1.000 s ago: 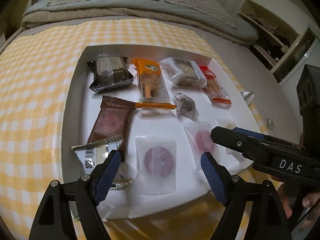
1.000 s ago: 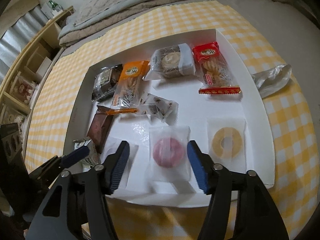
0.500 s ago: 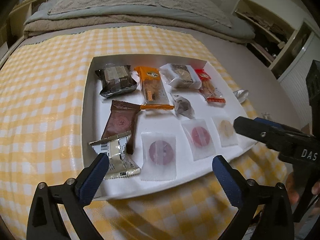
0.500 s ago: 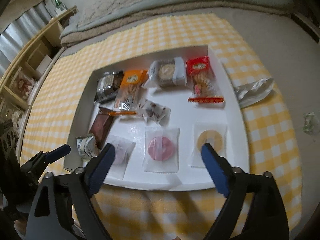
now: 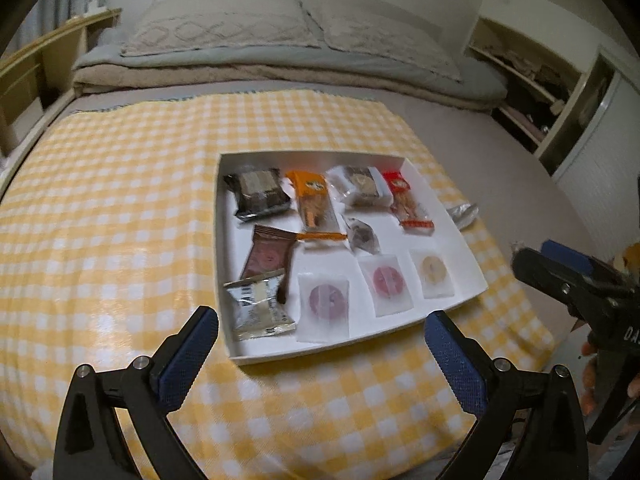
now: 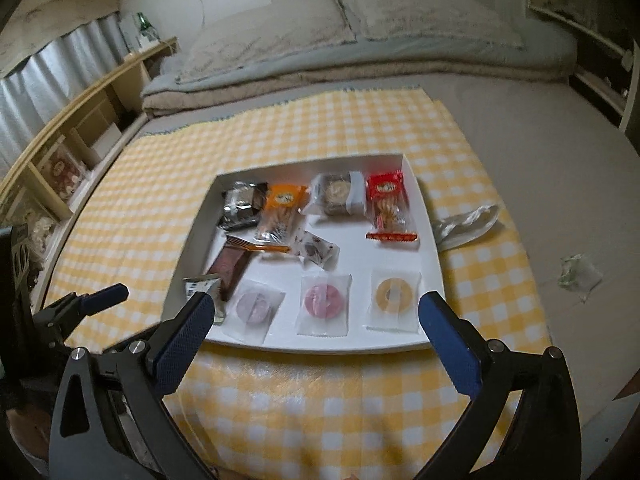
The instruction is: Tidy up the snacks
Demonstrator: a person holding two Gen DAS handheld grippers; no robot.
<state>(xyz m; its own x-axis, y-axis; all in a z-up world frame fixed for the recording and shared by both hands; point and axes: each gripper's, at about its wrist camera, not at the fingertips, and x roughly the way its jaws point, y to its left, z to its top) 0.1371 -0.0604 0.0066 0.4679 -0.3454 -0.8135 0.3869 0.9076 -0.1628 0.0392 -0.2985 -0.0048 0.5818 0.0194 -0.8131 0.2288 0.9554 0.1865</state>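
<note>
A shallow white box (image 5: 460, 236) (image 6: 430, 236) sits on a yellow checked cloth and holds several wrapped snacks. The back row has a dark pack (image 5: 258, 192), an orange pack (image 5: 314, 200), a clear cake pack (image 5: 362, 190) and a red pack (image 5: 408, 206). The front row has a silver pack (image 5: 256, 304), a purple ring (image 5: 326, 300), a pink ring (image 6: 324, 300) and a yellow ring (image 6: 394, 296). My left gripper (image 5: 322, 358) is open and empty, above the cloth in front of the box. My right gripper (image 6: 312, 338) is open and empty, near the box's front edge.
The cloth (image 5: 120, 208) lies on a grey bed with folded bedding and pillows (image 5: 280, 40) at the back. An empty clear wrapper (image 6: 466, 222) lies right of the box, and a crumpled scrap (image 6: 578, 274) lies farther right. Wooden shelves (image 6: 80, 120) stand at the left.
Both grippers have pulled back and up from the box and have opened wider. The snacks in the box have not moved.
</note>
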